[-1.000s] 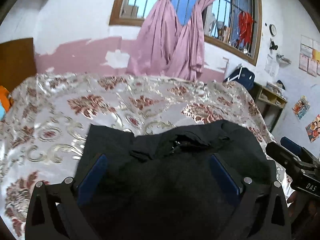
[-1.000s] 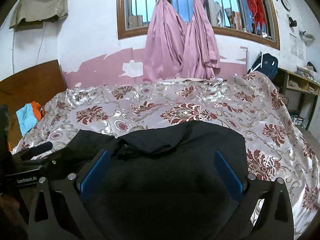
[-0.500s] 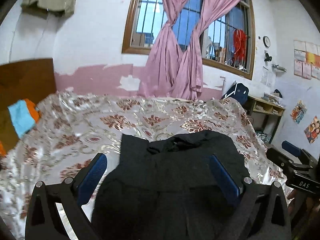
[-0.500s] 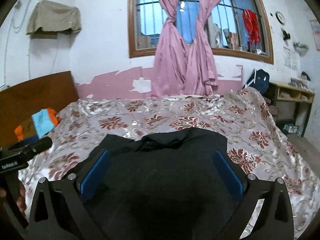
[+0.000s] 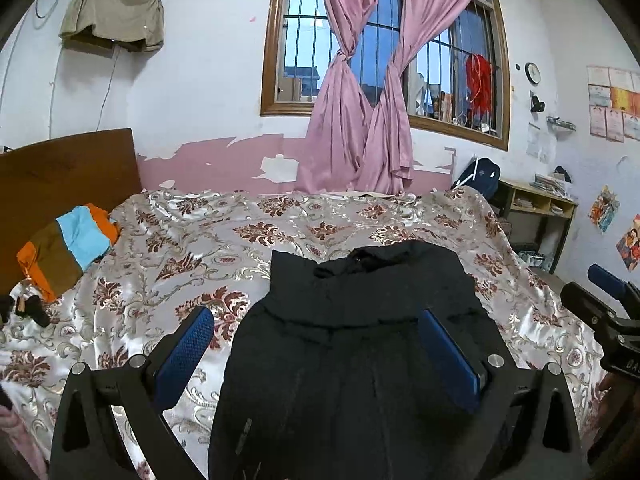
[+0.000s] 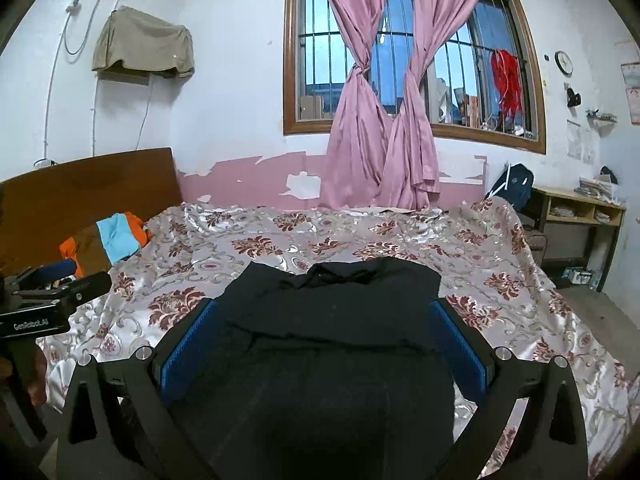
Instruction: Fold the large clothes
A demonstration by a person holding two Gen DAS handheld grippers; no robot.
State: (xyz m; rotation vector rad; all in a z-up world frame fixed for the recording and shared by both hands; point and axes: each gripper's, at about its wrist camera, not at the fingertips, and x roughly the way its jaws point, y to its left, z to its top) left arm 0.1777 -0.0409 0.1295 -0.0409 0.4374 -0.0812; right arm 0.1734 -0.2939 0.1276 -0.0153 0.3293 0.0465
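Note:
A large black garment (image 5: 360,344) lies on the bed, its upper part folded down over the lower part; it also shows in the right wrist view (image 6: 332,340). My left gripper (image 5: 320,344) is open and empty, raised above the garment's near half. My right gripper (image 6: 324,340) is open and empty too, above the same garment. The right gripper shows at the right edge of the left wrist view (image 5: 608,320). The left gripper shows at the left edge of the right wrist view (image 6: 44,304).
The bed carries a shiny floral cover (image 5: 248,240). Folded orange, brown and blue clothes (image 5: 68,244) lie by the wooden headboard (image 5: 64,168). A window with pink curtains (image 5: 360,120) is behind. A wooden shelf (image 5: 536,216) and a dark backpack (image 5: 480,174) stand at the right.
Both grippers have lifted up and back from the garment, so more of the bed and room shows. The garment lies still.

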